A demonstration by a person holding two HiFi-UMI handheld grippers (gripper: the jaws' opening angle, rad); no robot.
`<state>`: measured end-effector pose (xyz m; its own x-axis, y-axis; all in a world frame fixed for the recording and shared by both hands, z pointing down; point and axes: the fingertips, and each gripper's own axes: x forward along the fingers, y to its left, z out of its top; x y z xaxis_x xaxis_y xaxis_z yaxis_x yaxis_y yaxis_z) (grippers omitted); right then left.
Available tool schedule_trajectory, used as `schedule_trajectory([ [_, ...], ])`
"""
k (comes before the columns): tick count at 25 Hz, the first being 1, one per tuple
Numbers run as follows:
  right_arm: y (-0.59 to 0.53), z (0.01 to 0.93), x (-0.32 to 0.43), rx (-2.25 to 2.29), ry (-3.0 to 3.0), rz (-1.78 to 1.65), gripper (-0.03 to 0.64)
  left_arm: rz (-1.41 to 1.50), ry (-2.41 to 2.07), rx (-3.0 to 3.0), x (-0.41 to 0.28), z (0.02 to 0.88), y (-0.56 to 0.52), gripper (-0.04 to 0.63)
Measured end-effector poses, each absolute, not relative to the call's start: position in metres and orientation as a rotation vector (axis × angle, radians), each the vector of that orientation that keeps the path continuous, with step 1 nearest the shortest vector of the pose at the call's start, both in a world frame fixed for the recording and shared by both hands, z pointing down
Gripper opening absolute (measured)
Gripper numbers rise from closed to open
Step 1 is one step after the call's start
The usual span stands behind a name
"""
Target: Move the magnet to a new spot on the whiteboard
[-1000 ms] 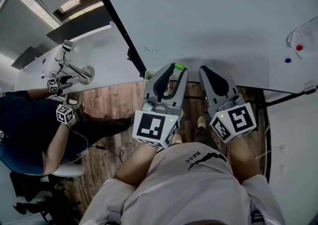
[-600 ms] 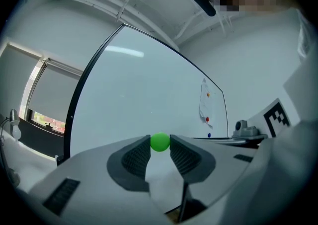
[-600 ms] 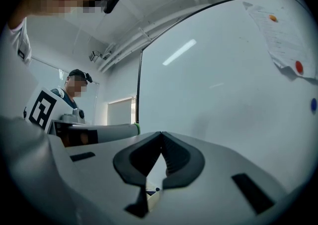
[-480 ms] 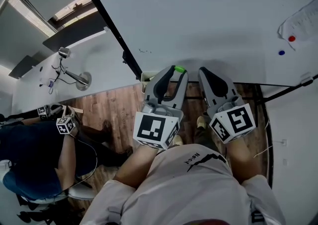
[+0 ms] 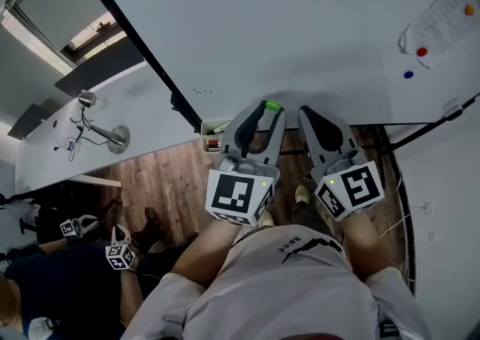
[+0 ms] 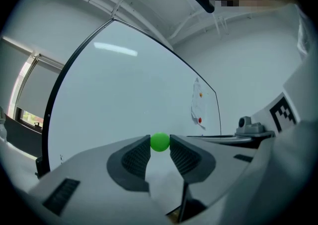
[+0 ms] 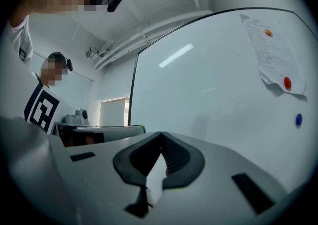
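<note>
Grippers, two, hand-held, side by side close before the whiteboard (image 5: pixel 300 23): left gripper (image 5: pixel 267 108) clamped on a small round green magnet (image 6: pixel 160 142) at its jaw tips, near the board's lower edge, contact with the board not discernible; right gripper (image 7: pixel 161 135) with jaws pressed together, nothing between them. Well to the right on the board, a paper sheet (image 5: pixel 442 19) bearing a red magnet (image 5: pixel 422 52) and an orange magnet (image 5: pixel 469 10), with a blue magnet (image 5: pixel 408 74) just below its lower corner.

The paper sheet (image 5: pixel 444 19) at the whiteboard's (image 5: pixel 285 23) right is cut by the edge, its print unreadable. The left gripper (image 5: pixel 268 108) part-covers the tray (image 5: pixel 212 133).
</note>
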<state>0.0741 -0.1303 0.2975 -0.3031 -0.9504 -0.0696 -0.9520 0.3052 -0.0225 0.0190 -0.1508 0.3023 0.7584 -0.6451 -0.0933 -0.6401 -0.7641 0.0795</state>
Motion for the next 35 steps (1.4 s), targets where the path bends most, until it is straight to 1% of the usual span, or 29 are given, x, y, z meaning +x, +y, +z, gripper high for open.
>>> schedule_trajectory([
  [17, -0.169, 0.282, 0.145, -1.720, 2.498, 0.044, 0.012, -0.198, -1.267, 2.893, 0.097, 0.273, -0.206, 0.123],
  [35, -0.186, 0.281, 0.171, -1.586, 2.521, -0.007, 0.012, -0.172, -1.534, 2.855, 0.115, 0.263, -0.227, 0.123],
])
